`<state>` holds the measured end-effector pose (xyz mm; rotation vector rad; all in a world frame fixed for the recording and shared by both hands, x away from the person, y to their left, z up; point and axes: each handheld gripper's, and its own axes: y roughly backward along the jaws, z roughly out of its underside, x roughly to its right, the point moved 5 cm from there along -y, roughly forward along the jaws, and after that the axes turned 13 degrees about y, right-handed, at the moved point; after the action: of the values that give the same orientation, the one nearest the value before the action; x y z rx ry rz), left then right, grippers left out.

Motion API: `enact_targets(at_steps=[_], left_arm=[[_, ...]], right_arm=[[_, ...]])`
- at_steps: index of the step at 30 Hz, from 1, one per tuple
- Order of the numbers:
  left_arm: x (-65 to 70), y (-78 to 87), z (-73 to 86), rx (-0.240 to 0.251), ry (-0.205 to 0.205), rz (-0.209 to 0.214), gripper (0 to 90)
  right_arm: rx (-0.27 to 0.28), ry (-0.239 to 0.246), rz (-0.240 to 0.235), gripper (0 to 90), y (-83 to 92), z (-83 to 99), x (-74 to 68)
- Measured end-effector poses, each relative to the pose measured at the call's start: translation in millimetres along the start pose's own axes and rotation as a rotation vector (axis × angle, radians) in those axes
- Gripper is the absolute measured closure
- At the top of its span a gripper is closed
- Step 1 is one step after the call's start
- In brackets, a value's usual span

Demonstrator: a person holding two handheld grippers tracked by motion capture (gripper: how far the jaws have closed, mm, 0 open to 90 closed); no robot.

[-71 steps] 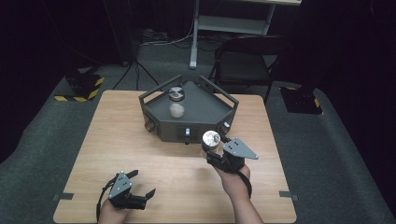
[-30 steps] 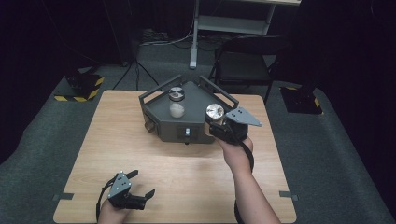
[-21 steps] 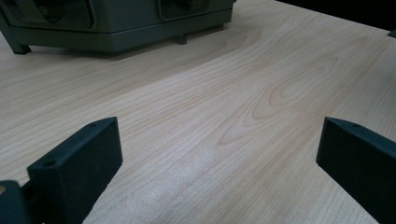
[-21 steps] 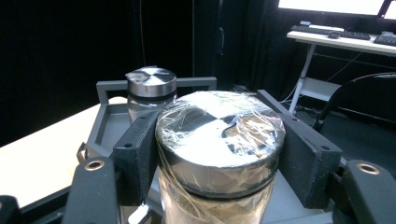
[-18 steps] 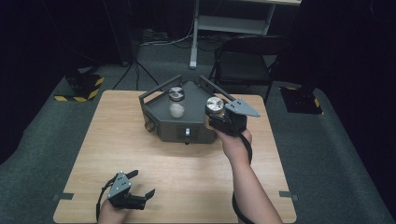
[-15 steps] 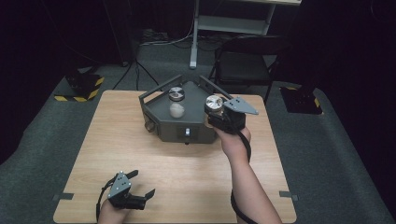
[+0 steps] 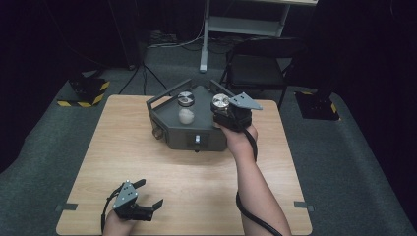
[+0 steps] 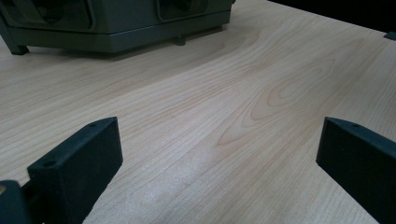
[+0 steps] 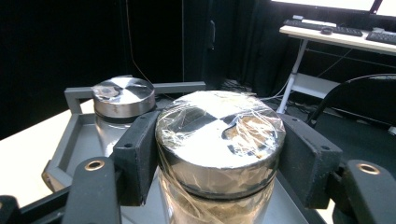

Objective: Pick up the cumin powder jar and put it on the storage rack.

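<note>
Jar: the glass jar with a plastic-wrapped silver metal lid (image 9: 219, 135) stands upright, long axis vertical, over the right side of the dark grey metal tray (image 7: 169, 129).
Right gripper (image 7: 222, 109): my jaws are clamped on its lid.
Left gripper (image 7: 146, 195): wide open, nothing in it, near-left on the light wooden table (image 7: 196, 172).

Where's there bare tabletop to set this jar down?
Bare wood lies between the grey tray and the left gripper, plus the strip left of the tray. The tray is crowded: a second jar stands beside the jar held by the right gripper.

Wooden table (image 7: 147, 162) under grey tray (image 7: 172, 135)
</note>
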<state>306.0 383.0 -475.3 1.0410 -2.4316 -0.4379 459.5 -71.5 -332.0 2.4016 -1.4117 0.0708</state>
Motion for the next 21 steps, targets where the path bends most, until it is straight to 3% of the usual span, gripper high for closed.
enact_targets(at_steps=[21], left_arm=[[-1.2,0.7,0.4,0.003,-0.001,0.006,0.5]], right_arm=[[-0.031,-0.015,-0.005,34.9,-33.5,9.0,4.5]])
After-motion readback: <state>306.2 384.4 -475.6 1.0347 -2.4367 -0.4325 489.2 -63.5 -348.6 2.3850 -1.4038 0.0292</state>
